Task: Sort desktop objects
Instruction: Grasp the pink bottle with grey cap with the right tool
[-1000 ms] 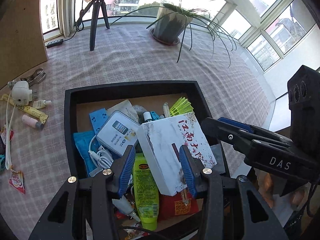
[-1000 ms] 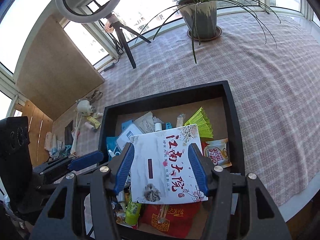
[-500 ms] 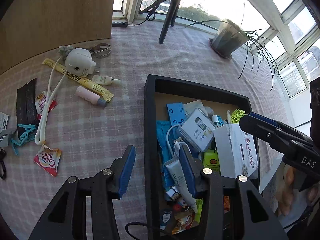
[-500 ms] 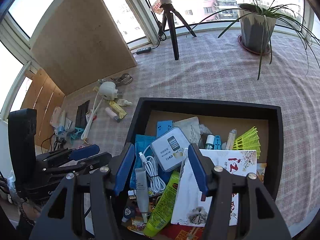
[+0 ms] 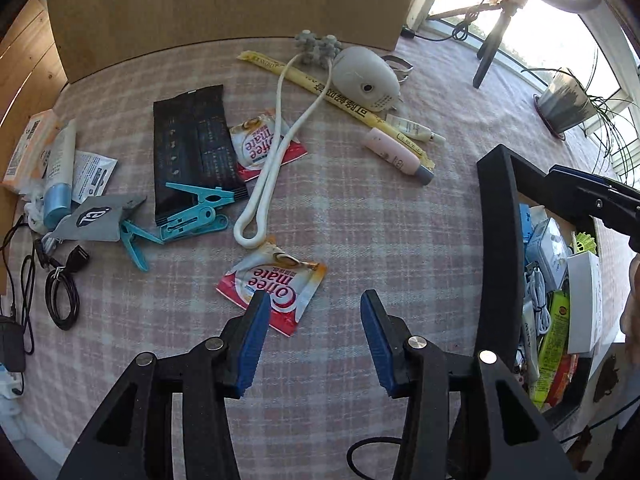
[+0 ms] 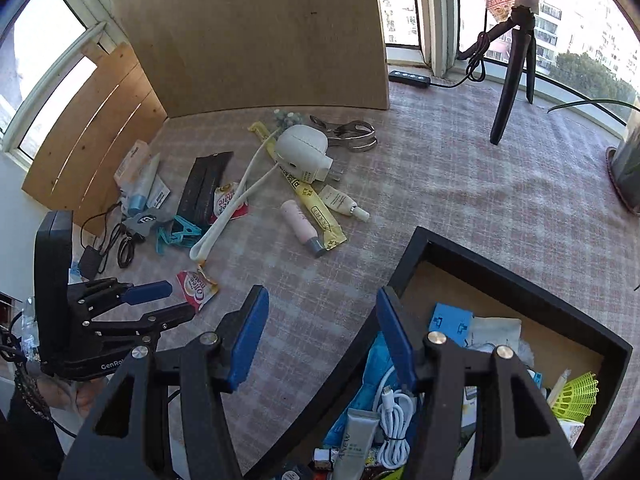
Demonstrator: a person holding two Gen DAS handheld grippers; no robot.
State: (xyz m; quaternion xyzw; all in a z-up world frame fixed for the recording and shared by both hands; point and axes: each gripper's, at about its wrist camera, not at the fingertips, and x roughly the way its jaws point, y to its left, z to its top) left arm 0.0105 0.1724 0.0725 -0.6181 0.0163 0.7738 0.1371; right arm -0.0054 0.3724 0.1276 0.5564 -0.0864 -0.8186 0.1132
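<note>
My left gripper [image 5: 314, 316] is open and empty, just above the checked cloth, with a Coffee mate sachet [image 5: 272, 284] right in front of its left finger. It also shows in the right wrist view [image 6: 160, 300]. My right gripper [image 6: 320, 320] is open and empty over the near left corner of the black tray [image 6: 404, 256], which holds several sorted items such as a white cable [image 6: 394, 420]. In the left wrist view the tray [image 5: 496, 240] is at the right. Loose items lie beyond: a second sachet [image 5: 260, 144], blue clips [image 5: 192, 216], a black packet [image 5: 192, 152], a pink tube [image 5: 396, 154].
A white device [image 5: 366, 78] with a long white strap [image 5: 272, 176] and a yellow stick [image 5: 340, 96] lie at the back. Black cables [image 5: 60, 284] and tubes [image 5: 56, 172] crowd the left edge. A board [image 6: 256, 32], a tripod [image 6: 516, 60] and a plant pot [image 5: 564, 104] stand behind.
Both grippers have swung left, away from the tray's contents. The left one now faces the loose items on the cloth; the white box has left the right gripper's view.
</note>
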